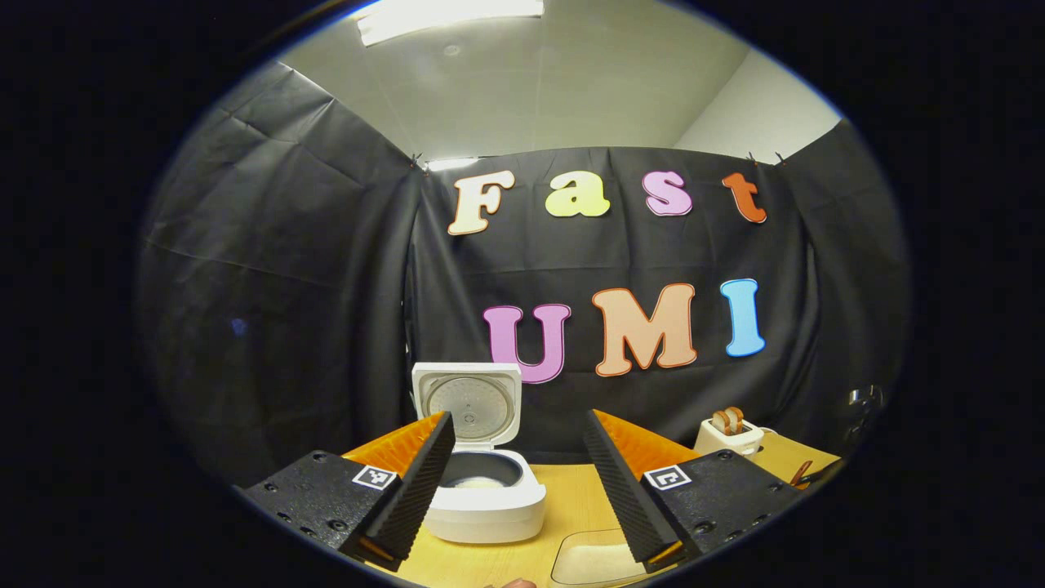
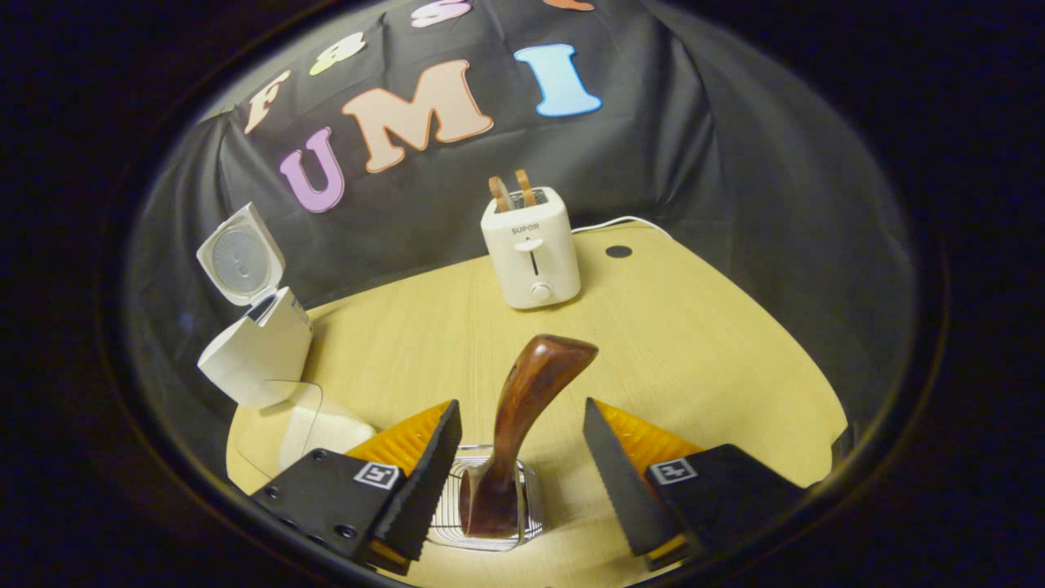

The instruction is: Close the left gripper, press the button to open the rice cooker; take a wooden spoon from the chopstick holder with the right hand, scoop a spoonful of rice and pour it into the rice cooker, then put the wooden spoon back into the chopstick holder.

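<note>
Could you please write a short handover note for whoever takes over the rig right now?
Left gripper: open, holding nothing, facing the rice cooker.
Right gripper: open, fingers on either side of the wooden spoon without touching it.
The spoon stands in the wire chopstick holder. The cooker's lid is up and something white, probably rice, lies in the pot. The clear rice container sits near the cooker.
Done: cooker opened. Whether the scoop was already poured cannot be told.
Left: if not, grasp the spoon, scoop, pour, return it.

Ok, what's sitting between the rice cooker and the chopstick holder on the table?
In the right gripper view, a clear container of rice lies between the open rice cooker and the chopstick holder, close beside the cooker. The remaining stretch is bare table.
</note>
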Demonstrator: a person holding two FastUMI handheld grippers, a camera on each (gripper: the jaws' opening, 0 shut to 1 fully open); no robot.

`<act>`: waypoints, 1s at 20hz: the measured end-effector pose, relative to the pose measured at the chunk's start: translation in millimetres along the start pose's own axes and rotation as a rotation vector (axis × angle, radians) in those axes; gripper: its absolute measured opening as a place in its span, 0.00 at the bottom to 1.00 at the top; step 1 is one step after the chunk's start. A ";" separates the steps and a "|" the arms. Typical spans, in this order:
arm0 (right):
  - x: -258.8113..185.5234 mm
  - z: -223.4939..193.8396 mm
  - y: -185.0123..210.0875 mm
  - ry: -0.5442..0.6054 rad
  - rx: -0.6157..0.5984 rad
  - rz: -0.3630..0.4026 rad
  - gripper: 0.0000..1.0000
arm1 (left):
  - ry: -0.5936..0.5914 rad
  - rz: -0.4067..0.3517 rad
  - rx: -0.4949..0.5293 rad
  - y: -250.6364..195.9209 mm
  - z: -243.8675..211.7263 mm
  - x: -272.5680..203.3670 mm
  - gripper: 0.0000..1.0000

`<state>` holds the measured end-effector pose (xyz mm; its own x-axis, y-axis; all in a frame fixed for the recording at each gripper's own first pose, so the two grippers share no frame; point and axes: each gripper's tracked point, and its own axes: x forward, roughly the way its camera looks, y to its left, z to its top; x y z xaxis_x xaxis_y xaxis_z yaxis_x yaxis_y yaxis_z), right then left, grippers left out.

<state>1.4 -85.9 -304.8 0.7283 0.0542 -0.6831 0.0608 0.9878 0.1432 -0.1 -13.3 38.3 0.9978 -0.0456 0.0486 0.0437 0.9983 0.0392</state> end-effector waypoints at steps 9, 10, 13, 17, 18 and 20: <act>2.6 -10.9 17.6 0.052 0.034 0.052 0.22 | 0.017 0.012 -0.009 6.6 -6.4 2.1 0.94; -0.6 -9.1 17.8 0.049 0.038 0.045 0.22 | 0.016 0.012 -0.010 6.4 -6.3 3.1 0.94; -12.2 -5.4 25.9 0.016 -0.003 0.058 0.16 | 0.012 0.001 -0.014 3.7 -5.6 3.7 0.94; -31.4 18.0 36.1 -0.066 -0.066 0.062 0.16 | 0.004 -0.020 -0.020 -2.0 -2.6 7.7 0.94; -35.2 24.7 38.0 -0.080 -0.069 0.060 0.16 | 0.001 -0.027 -0.025 -3.7 -2.3 7.0 0.94; -44.8 35.2 40.6 -0.106 -0.075 0.058 0.16 | -0.006 -0.036 -0.034 -6.1 -1.2 7.6 0.94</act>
<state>-4.7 -53.4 -243.1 0.7974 0.0998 -0.5951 -0.0320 0.9918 0.1234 7.3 -19.7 37.2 0.9952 -0.0817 0.0542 0.0814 0.9967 0.0074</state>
